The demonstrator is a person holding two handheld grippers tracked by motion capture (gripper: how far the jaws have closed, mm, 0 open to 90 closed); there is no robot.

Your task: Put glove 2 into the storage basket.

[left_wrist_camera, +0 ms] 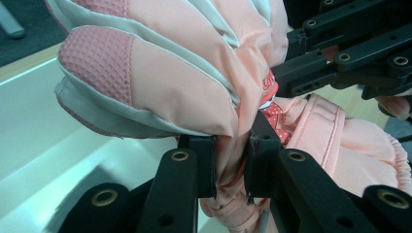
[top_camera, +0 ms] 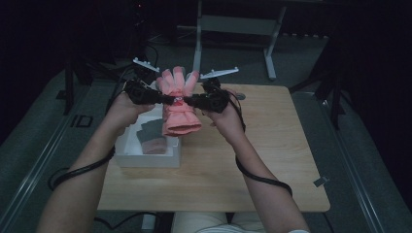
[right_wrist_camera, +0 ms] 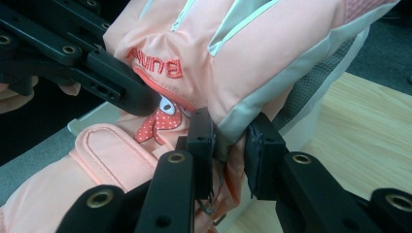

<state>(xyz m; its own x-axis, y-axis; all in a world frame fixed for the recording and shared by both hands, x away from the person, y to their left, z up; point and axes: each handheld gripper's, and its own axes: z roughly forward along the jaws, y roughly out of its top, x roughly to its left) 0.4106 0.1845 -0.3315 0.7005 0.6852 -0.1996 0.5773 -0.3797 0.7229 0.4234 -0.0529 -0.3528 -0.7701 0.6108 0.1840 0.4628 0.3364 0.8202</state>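
A pink padded glove [top_camera: 179, 114] with white trim hangs in the air over the table's left half, its fingers pointing up and away and its cuff drooping toward me. My left gripper [top_camera: 167, 98] pinches the glove's left side near the wrist. In the left gripper view the fabric [left_wrist_camera: 170, 82] is squeezed between its pads [left_wrist_camera: 231, 165]. My right gripper [top_camera: 188, 101] pinches the opposite side. In the right gripper view its jaws [right_wrist_camera: 231, 145] clamp the glove's white-trimmed edge [right_wrist_camera: 252, 63]. A red dotted bow [right_wrist_camera: 160, 124] sits at the glove's wrist.
A white open box [top_camera: 127, 155] stands under the glove at the table's left, holding dark grey and pink items [top_camera: 150, 138]. The wooden table [top_camera: 272, 145] stretches out to the right. A metal stand [top_camera: 233, 24] rises behind the table.
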